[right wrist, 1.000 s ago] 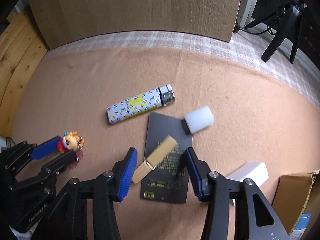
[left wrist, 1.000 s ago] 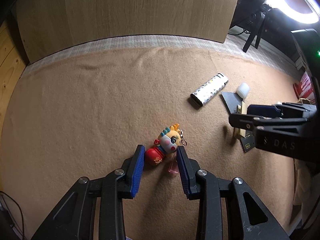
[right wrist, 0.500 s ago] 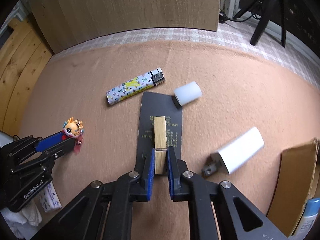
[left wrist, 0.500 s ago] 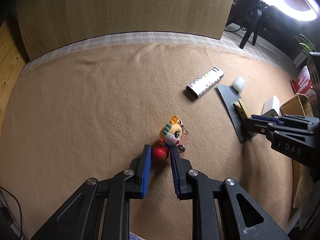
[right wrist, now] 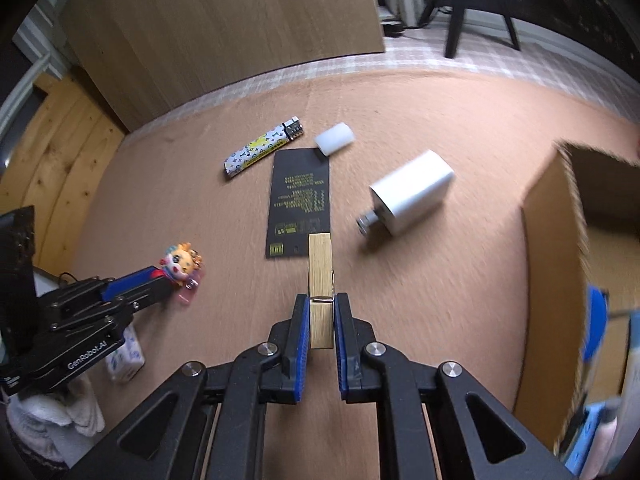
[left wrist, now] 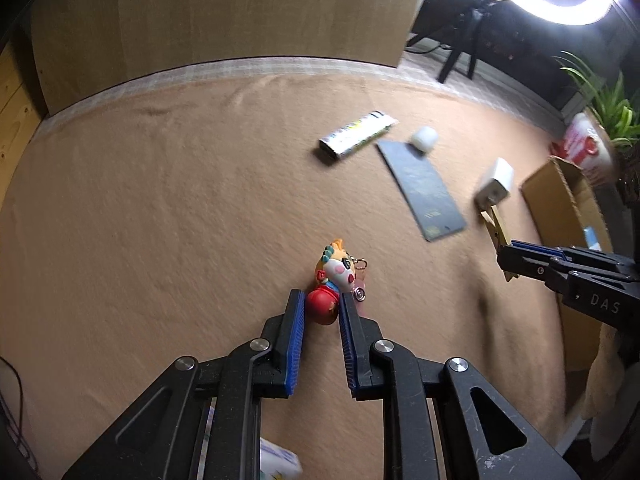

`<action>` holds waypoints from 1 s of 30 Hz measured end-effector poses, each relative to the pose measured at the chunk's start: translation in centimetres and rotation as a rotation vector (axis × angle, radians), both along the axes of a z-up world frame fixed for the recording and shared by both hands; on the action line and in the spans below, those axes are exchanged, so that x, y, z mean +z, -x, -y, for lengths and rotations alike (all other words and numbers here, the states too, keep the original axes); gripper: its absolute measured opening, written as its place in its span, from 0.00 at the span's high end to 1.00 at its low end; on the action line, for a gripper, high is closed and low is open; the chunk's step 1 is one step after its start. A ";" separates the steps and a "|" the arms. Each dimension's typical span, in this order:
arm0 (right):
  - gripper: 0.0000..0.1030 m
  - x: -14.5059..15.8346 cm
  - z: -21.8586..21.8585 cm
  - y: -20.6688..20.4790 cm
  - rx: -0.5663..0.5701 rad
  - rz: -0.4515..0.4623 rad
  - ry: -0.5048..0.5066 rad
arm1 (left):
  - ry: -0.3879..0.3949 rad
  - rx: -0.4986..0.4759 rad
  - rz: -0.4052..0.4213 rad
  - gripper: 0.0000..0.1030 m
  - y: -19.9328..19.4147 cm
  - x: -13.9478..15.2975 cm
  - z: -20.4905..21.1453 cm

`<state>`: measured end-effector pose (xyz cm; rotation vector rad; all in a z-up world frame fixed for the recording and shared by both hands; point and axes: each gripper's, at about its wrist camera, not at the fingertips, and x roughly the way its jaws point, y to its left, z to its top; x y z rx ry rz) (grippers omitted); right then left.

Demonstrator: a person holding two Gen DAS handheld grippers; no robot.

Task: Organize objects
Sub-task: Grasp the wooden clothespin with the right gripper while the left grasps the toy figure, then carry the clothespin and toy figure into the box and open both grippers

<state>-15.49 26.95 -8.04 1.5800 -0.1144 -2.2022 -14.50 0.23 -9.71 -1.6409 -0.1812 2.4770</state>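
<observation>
Over on the tan blanket that covers the surface, both tools have something pinched. The left tool (left wrist: pixel 322 308) is clamped on the red bottom half of a little cartoon keychain figure (left wrist: pixel 332 280), so its head, ring and charm poke out past the pads. The right tool (right wrist: pixel 321 322) grips a wooden clothespin (right wrist: pixel 320 280) by its tail end, with the spring right at the pad tips and the nose pointing out over the black card (right wrist: pixel 300 200).

Both look super light. I'd guess the figure is rubbery and rounded, so it could squirt out if squeezed off-centre; holding the fat body seems right. The clothespin is stiff with flat sides, an easy hold.

The lighter (right wrist: pixel 262 148), white cap (right wrist: pixel 334 139) and charger (right wrist: pixel 412 192) lie loose nearby, and the cardboard box (right wrist: pixel 552 280) sits on the right, probably the drop spot.
</observation>
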 end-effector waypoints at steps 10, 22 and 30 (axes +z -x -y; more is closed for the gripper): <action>0.90 2.0 -1.0 -3.3 -0.063 -0.068 0.016 | -0.080 -0.054 -0.029 0.82 -2.5 2.0 -3.6; 0.90 5.3 -7.9 -6.7 -0.196 -0.156 0.018 | -0.138 -0.157 -0.102 0.82 -3.4 6.7 -8.9; 0.90 5.3 -12.1 -7.8 -0.278 -0.160 0.003 | -0.169 -0.254 -0.171 0.82 -2.7 10.5 -14.3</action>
